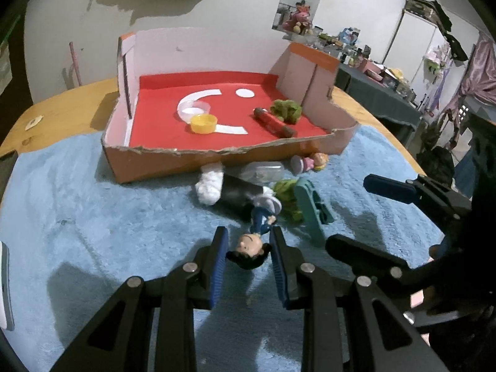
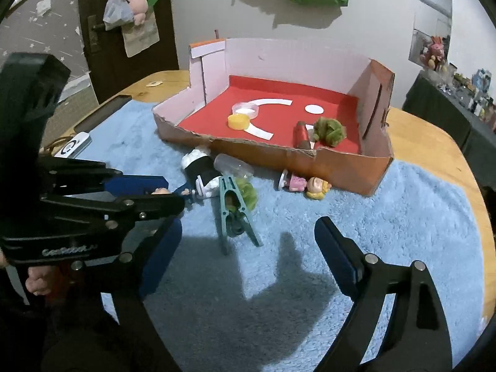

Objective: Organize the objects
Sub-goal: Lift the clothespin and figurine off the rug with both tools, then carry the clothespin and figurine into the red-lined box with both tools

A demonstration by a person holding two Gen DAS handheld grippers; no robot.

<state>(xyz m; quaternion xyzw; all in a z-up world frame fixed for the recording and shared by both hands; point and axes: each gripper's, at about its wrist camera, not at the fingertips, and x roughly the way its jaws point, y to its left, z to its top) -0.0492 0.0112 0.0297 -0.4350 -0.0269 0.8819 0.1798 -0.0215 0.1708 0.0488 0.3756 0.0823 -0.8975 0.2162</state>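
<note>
A small boy figurine [image 1: 252,245] with dark hair and blue clothes lies on the blue rug. My left gripper [image 1: 249,238] is open, with a finger on each side of its head, not closed on it. My right gripper [image 2: 248,238] is open and empty above the rug; it also shows at the right of the left wrist view [image 1: 359,214]. The cardboard box [image 1: 192,164] with a red floor holds a yellow cap [image 1: 203,123], a clear lid [image 1: 195,110], a red tube [image 1: 274,123] and a green fuzzy ball [image 1: 286,110].
On the rug before the box lie a teal clothespin [image 2: 234,210], a second green fuzzy ball [image 2: 248,190], a black-and-white doll [image 2: 203,170], a clear bottle [image 2: 232,164] and a pink blonde doll [image 2: 305,184]. A white device [image 2: 73,145] lies at the rug's left edge.
</note>
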